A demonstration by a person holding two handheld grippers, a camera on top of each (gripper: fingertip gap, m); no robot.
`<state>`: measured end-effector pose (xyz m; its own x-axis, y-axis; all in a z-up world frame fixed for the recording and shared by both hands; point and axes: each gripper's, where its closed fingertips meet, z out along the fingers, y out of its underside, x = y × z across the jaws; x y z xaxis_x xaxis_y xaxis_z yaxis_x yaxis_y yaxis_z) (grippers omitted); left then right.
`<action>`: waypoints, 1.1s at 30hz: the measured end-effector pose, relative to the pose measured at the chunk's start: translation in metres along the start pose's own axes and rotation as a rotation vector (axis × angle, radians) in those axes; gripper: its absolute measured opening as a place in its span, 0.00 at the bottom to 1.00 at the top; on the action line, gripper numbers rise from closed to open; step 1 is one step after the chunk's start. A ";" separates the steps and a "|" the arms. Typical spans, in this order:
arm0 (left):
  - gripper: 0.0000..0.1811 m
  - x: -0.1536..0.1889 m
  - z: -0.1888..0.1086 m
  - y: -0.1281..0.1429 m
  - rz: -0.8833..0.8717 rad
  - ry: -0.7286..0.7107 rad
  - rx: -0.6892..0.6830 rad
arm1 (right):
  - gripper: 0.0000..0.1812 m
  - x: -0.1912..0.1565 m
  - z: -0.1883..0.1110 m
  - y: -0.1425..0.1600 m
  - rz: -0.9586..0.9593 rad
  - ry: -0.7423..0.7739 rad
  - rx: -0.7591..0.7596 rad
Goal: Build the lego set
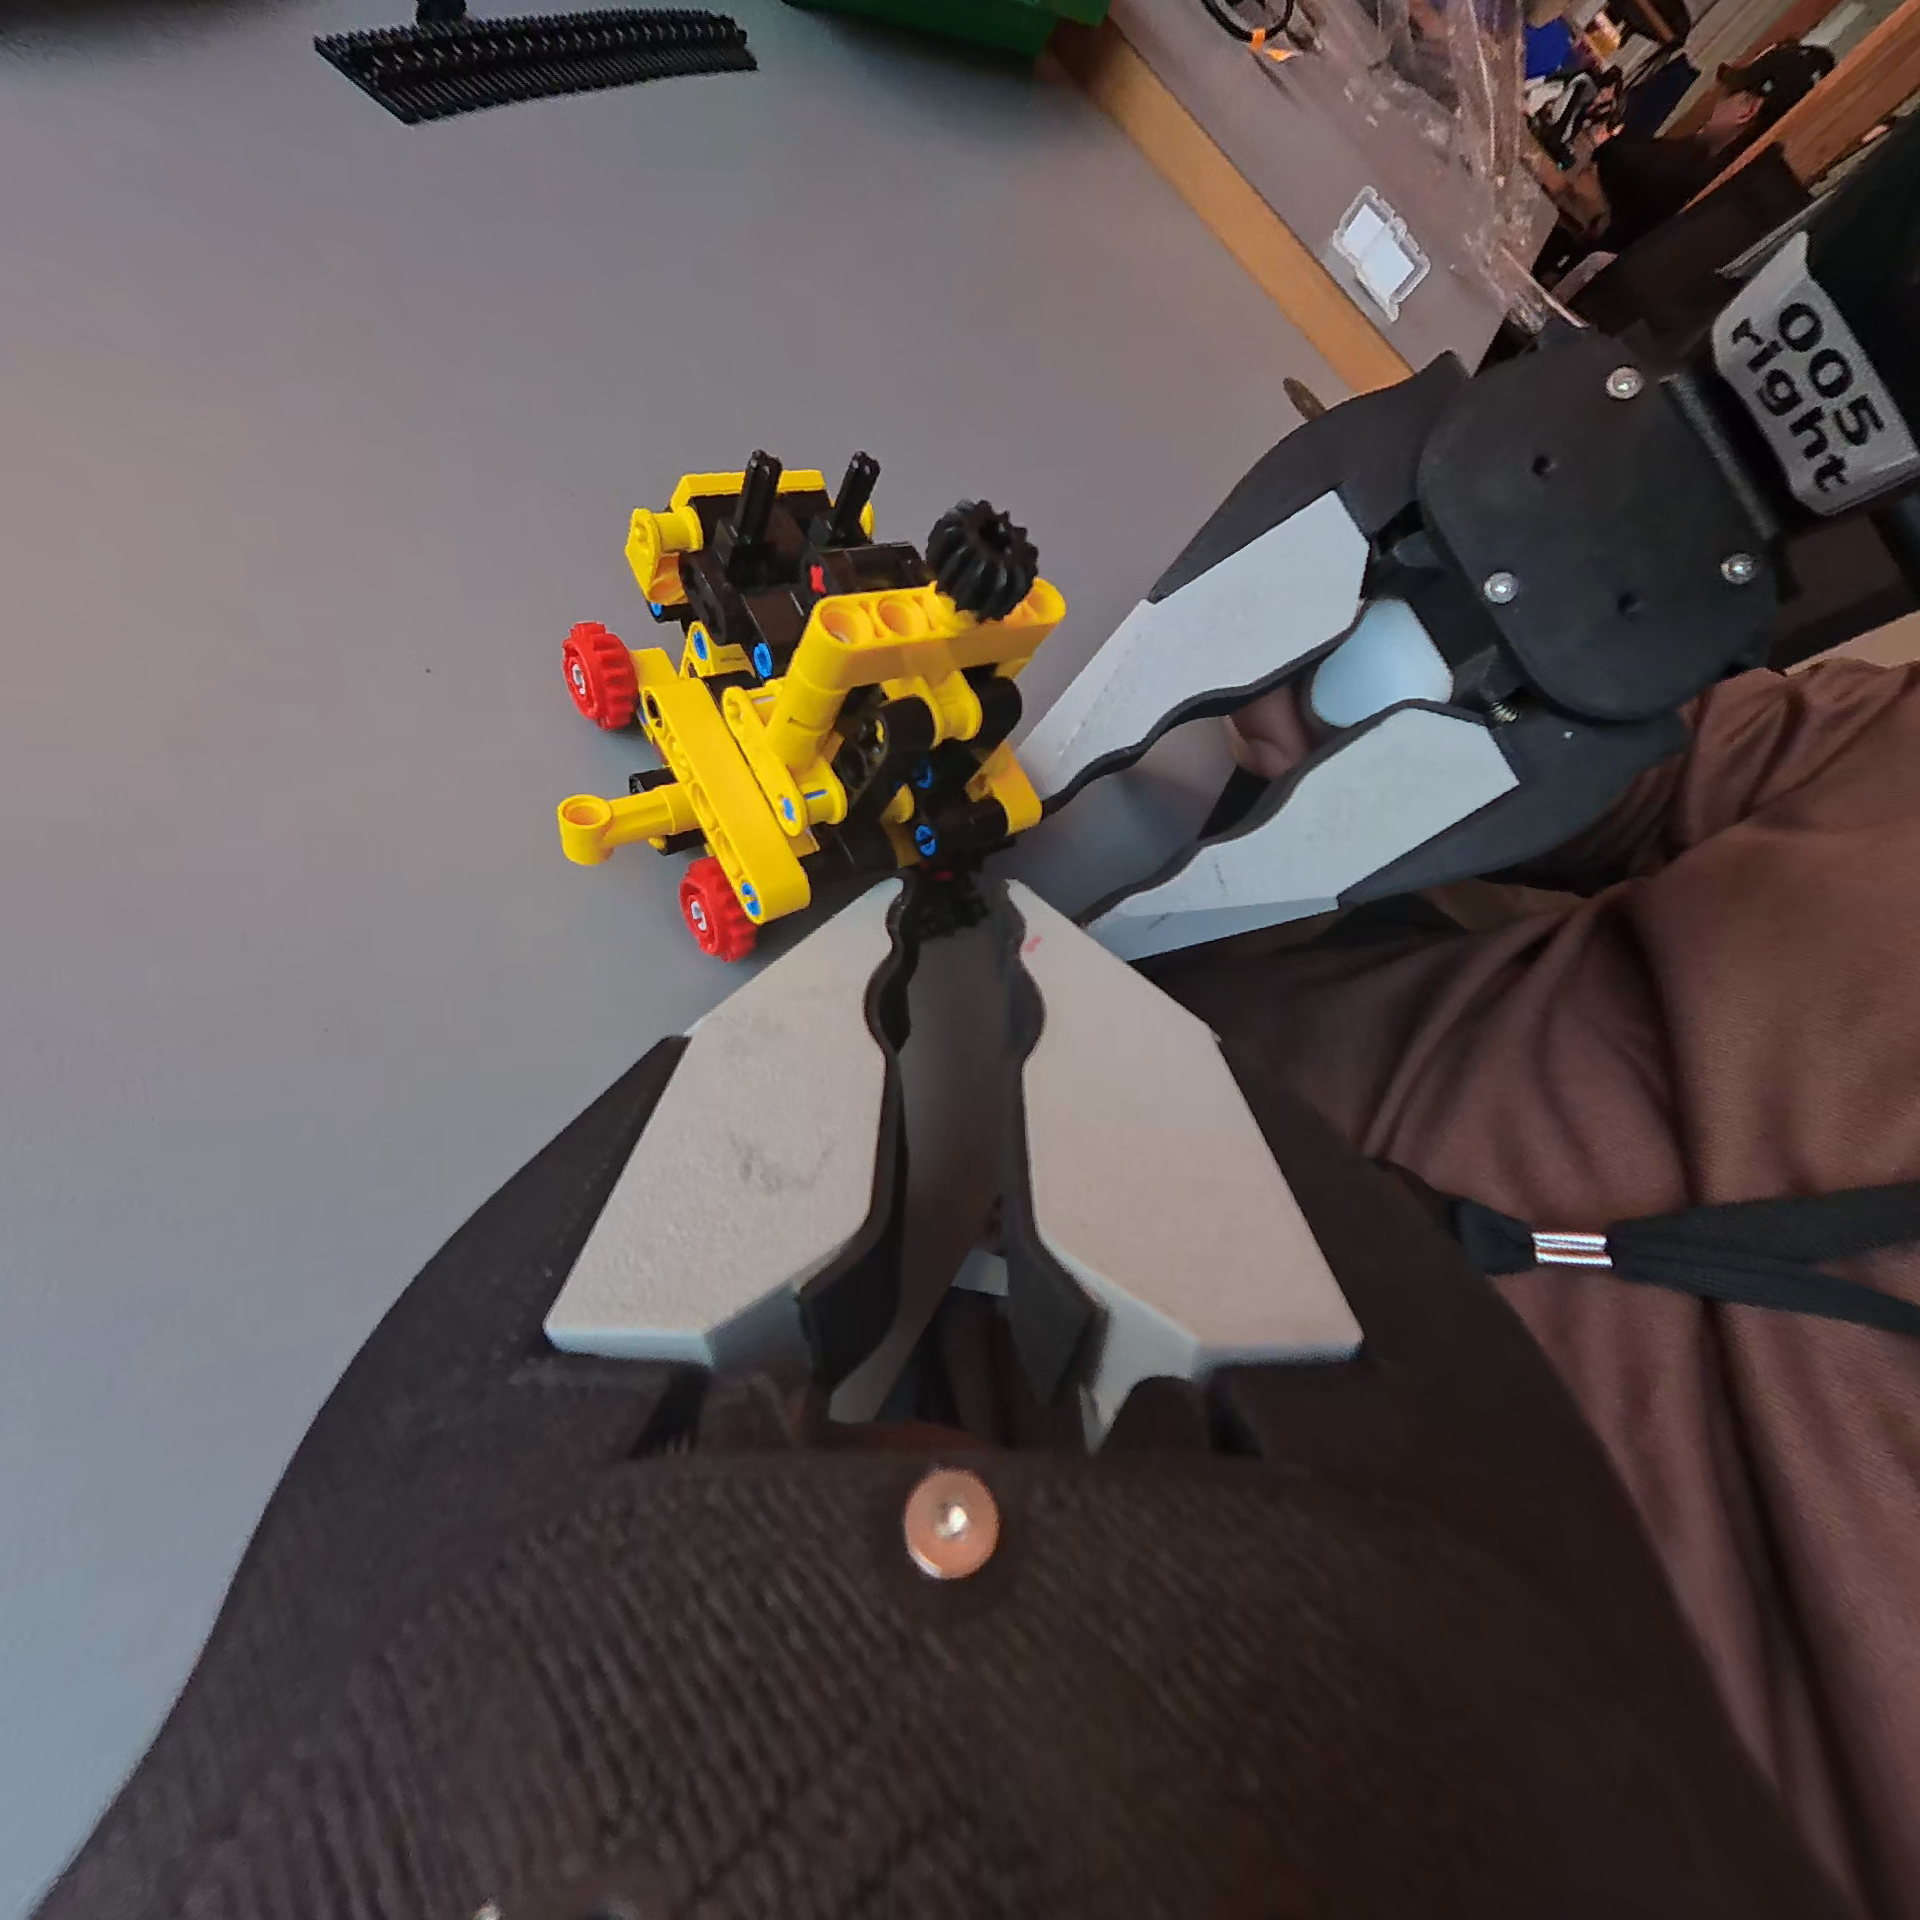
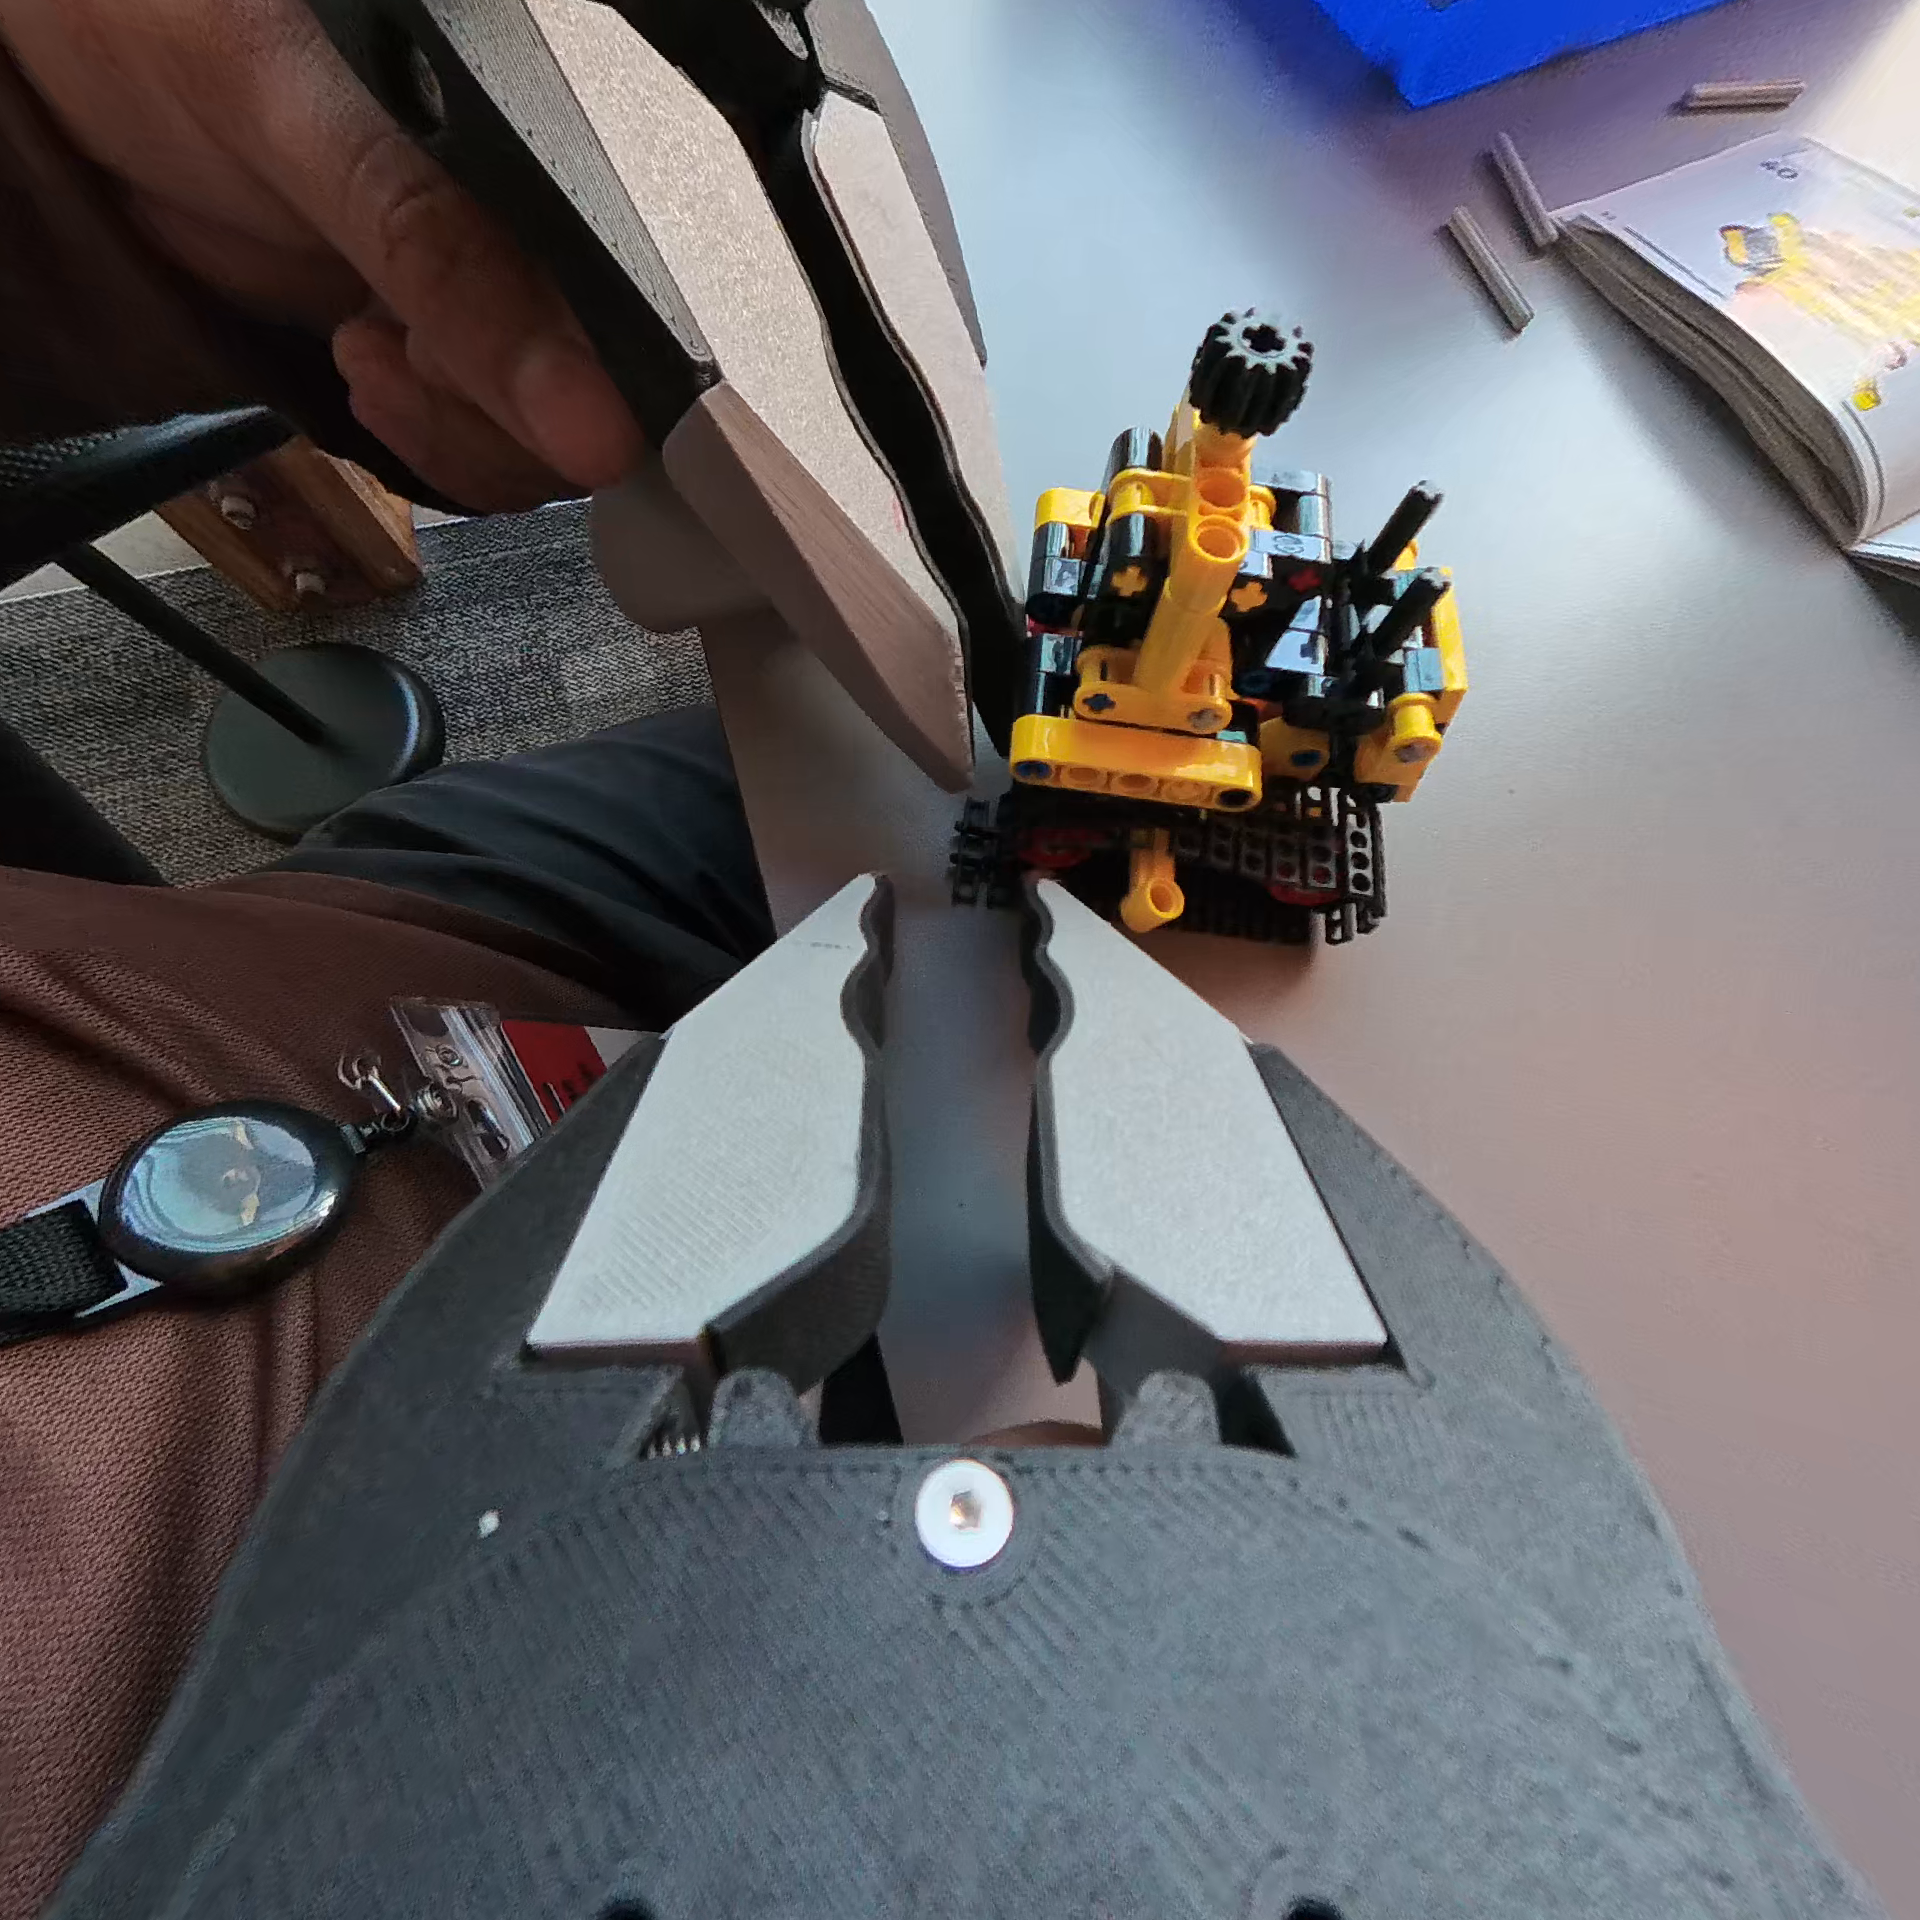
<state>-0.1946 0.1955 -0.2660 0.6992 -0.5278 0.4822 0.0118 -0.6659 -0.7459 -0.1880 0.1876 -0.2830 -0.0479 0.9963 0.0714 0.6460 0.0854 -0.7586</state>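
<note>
Model: yellow vehicle stands on table, body largely assembled.
Left gripper: clenched on black track.
Right gripper: released, near track.
Left: track still to be fitted.

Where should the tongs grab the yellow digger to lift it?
Probably across the yellow and black body, coming from above with one finger on each flat side. The gear and black pins stick up and look too small to hold.
</note>
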 end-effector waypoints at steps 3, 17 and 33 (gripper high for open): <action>0.05 0.000 -0.002 0.001 0.000 -0.007 0.008 | 0.13 0.000 -0.001 0.000 -0.001 0.004 0.002; 0.03 0.006 -0.006 0.010 0.135 -0.062 -0.013 | 0.09 0.009 -0.018 -0.005 0.213 -0.053 0.114; 0.04 0.006 0.004 0.012 0.372 -0.158 -0.096 | 0.04 0.011 -0.013 -0.015 0.486 -0.240 0.154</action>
<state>-0.1878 0.1861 -0.2742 0.7449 -0.6588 0.1059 -0.3234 -0.4953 -0.8063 -0.1880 0.1971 -0.2621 0.0435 0.8940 -0.4459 0.5192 -0.4015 -0.7544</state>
